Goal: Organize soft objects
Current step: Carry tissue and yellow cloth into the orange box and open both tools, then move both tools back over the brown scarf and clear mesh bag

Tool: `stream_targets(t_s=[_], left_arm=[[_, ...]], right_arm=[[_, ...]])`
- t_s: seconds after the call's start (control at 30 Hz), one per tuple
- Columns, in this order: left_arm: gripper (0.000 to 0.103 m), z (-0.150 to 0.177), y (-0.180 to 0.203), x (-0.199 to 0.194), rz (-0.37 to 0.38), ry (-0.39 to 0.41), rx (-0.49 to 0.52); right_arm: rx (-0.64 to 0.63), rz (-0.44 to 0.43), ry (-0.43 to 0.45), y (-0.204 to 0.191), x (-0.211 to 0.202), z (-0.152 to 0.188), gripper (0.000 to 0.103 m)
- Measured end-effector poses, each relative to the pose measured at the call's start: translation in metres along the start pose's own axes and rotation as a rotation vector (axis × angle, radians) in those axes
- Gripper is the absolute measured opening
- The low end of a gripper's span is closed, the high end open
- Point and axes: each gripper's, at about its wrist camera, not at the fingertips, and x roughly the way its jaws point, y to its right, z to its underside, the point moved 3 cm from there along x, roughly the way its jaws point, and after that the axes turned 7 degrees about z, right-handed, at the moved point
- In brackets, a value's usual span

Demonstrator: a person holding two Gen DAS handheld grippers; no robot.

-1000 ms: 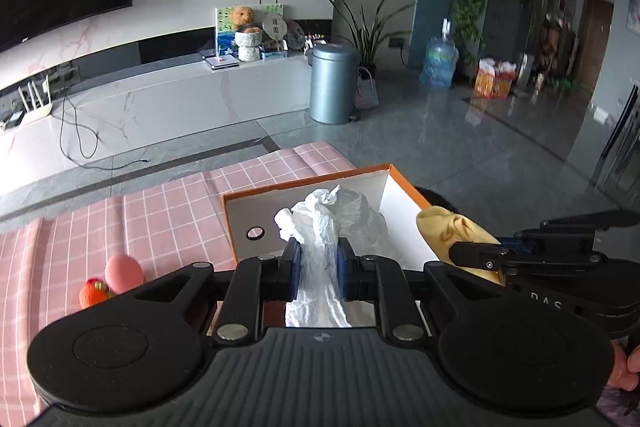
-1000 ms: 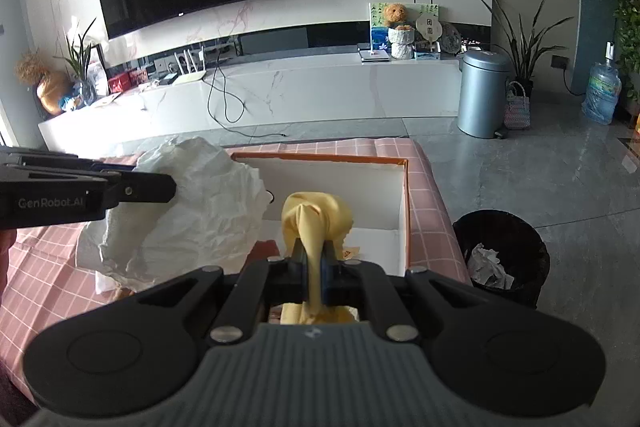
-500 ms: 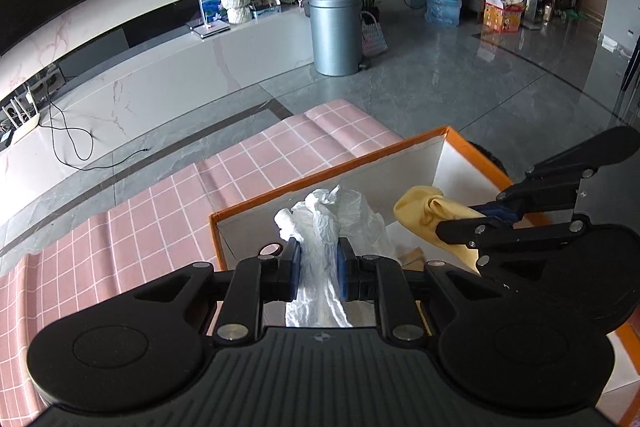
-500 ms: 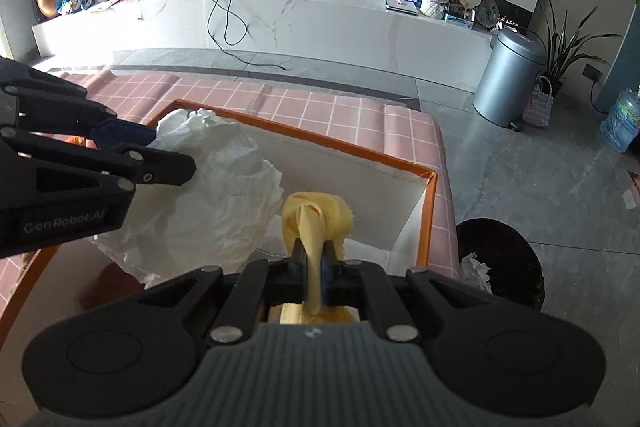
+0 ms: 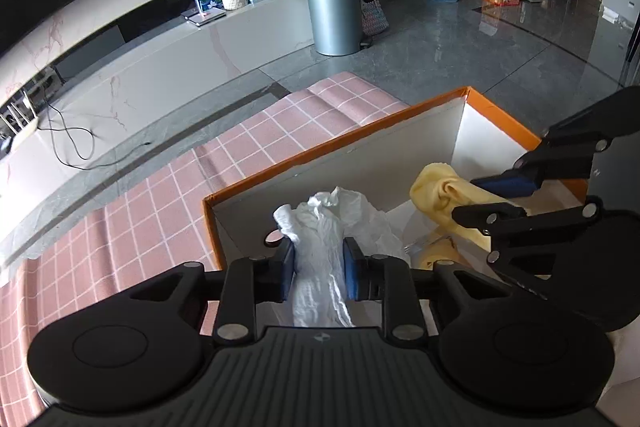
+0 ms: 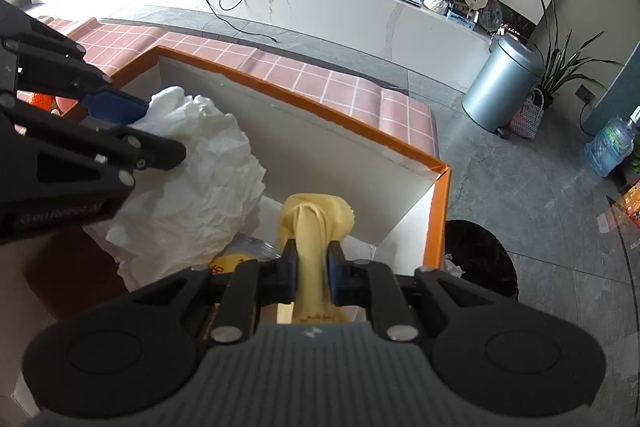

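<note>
Since both grippers are already hanging over the open box (image 6: 436, 211), the whole next move comes down to one thing: each soft item sits straight between its own fingers and trails down into the box, so letting go is all that's left, I'd guess.

Nearest in the right wrist view, the right gripper (image 6: 313, 269) has the yellow cloth (image 6: 316, 223) running lengthwise between its blue pads, bunched into a knob just past the tips. Those fingers have just been easing apart, but the cloth fills the gap and the pads look like they touch it on both sides, so I'd call it a loosening hold, not a drop yet. It hangs by the box's right wall, near the far right corner.

Same story on the other side: the left gripper (image 5: 319, 269) has the crumpled white paper (image 5: 320, 223) standing up between its pads, long axis along the fingers, and it's also just been opening with the paper touching both pads. That one's toward the box's left wall.

The two grippers are just beside each other, not touching.

Farther out, the box sits on the pink checked tabletop (image 5: 256, 155), and a black bin (image 6: 480, 259) stands on the floor past the right edge.
</note>
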Motion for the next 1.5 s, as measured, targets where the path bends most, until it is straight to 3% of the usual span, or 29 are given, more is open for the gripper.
stream_targets(t_s=[0.07,0.17,0.27,0.47,0.6,0.8,0.93,1.17,1.27,1.33,1.5], left_arm=[[0.036,0.000,-0.001,-0.002,-0.011,0.002,-0.002],[0.048,-0.001,-0.001,-0.004,-0.006,0.007,-0.009],[0.059,-0.003,-0.002,-0.010,-0.003,0.025,-0.002],[0.064,-0.003,0.000,-0.028,0.012,0.064,-0.016],[0.068,-0.002,0.003,-0.048,0.034,0.098,-0.027],[0.069,0.011,0.002,-0.090,0.043,0.168,-0.022],[0.069,0.031,-0.002,-0.123,0.027,0.240,-0.023],[0.069,0.077,-0.022,-0.181,-0.016,0.356,-0.134],[0.068,0.100,-0.026,-0.197,-0.066,0.398,-0.152],[0.068,0.117,-0.031,-0.206,-0.086,0.424,-0.186],[0.068,0.165,-0.051,-0.216,-0.139,0.438,-0.333]], right_arm=[[-0.001,0.000,0.004,-0.001,-0.001,0.001,0.028],[-0.002,-0.004,0.003,-0.001,-0.003,0.002,0.030],[-0.003,-0.005,0.010,-0.002,-0.007,0.003,0.042],[-0.008,-0.008,0.041,-0.002,-0.026,0.002,0.046],[0.006,-0.008,0.086,-0.002,-0.049,0.004,0.061],[0.097,-0.018,0.165,-0.012,-0.093,0.010,0.073],[0.169,-0.008,0.231,-0.028,-0.125,0.015,0.074],[0.226,-0.035,0.371,-0.078,-0.179,0.026,0.079],[0.243,-0.052,0.440,-0.102,-0.197,0.033,0.087],[0.244,-0.066,0.453,-0.121,-0.204,0.037,0.093],[0.214,-0.096,0.442,-0.169,-0.214,0.049,0.093]])
